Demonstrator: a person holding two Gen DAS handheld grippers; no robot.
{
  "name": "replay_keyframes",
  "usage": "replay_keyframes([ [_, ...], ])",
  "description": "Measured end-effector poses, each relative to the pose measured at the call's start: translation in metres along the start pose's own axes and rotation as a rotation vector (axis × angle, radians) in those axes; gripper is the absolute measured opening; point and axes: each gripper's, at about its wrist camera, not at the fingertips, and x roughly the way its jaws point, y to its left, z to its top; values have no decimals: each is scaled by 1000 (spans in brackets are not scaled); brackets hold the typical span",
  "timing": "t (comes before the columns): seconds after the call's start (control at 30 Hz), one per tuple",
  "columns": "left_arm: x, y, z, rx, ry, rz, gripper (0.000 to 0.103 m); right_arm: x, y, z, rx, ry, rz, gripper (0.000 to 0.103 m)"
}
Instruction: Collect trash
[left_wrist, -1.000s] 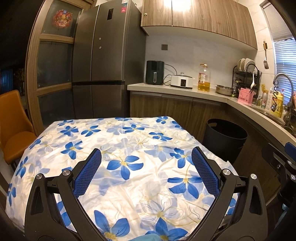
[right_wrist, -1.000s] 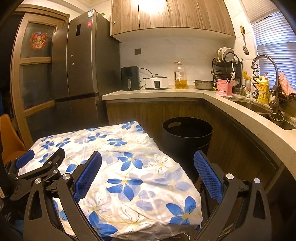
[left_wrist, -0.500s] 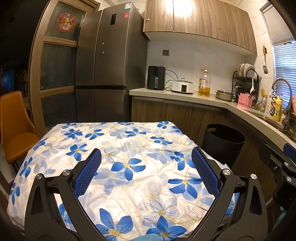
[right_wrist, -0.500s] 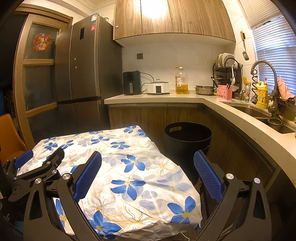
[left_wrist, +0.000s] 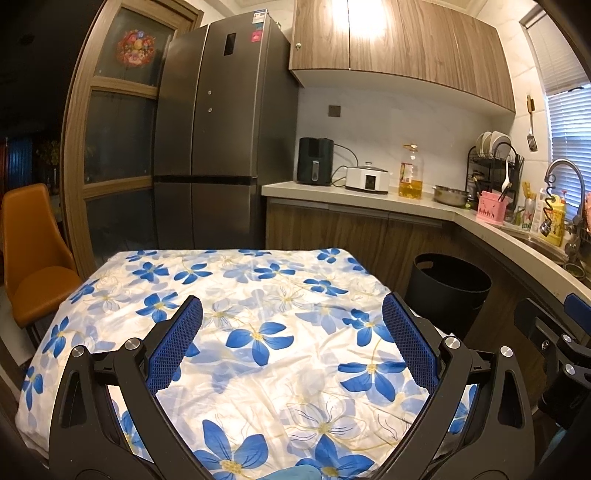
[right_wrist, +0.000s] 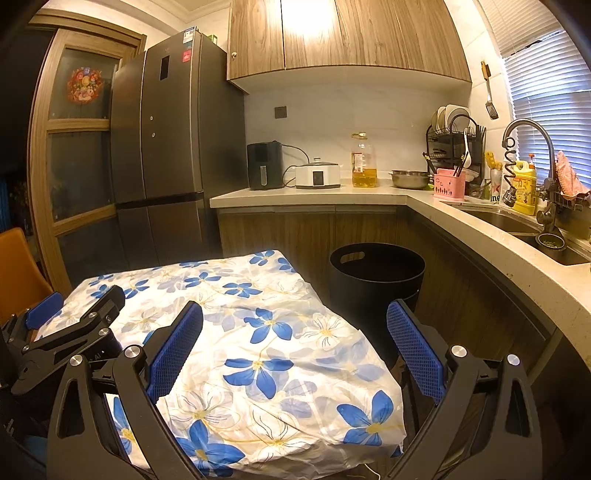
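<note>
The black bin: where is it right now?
The bin stands on the floor right of the table, against the counter cabinets below the oil bottle. In the left wrist view it sits at right.

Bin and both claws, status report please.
Left claw open, empty. Right claw open, empty. Black bin upright on the floor beside the table; contents not visible. No trash showing on the flowered cloth; nothing in the way.

Black plastic gripper (left_wrist: 291, 314) frames, silver screw heads, blue mesh-textured pads (right_wrist: 177, 350) lining the jaws.
</note>
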Motion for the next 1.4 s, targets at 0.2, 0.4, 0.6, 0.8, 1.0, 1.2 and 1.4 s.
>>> replay_keyframes([
  [0.2,0,-1,0,4,0,-3,96,0,0,0,2,-1,-1,96],
  [0.4,-1,0,0,3,0,-4,96,-1,0,0,4,0,-1,96],
  [0.6,-2,0,0,3,-1,-6,96,-1,0,-1,6,-1,-4,96],
  [0.8,-1,-1,0,3,0,-4,96,-2,0,-1,11,-3,-6,96],
  [1.0,-1,-1,0,4,0,-4,96,-2,-1,-1,10,-3,-7,96],
  [1.2,-1,-1,0,3,0,-5,96,-2,-2,0,12,-5,-6,96],
  [1.4,-2,-1,0,4,-1,-4,96,-3,-2,1,14,-8,-10,96],
])
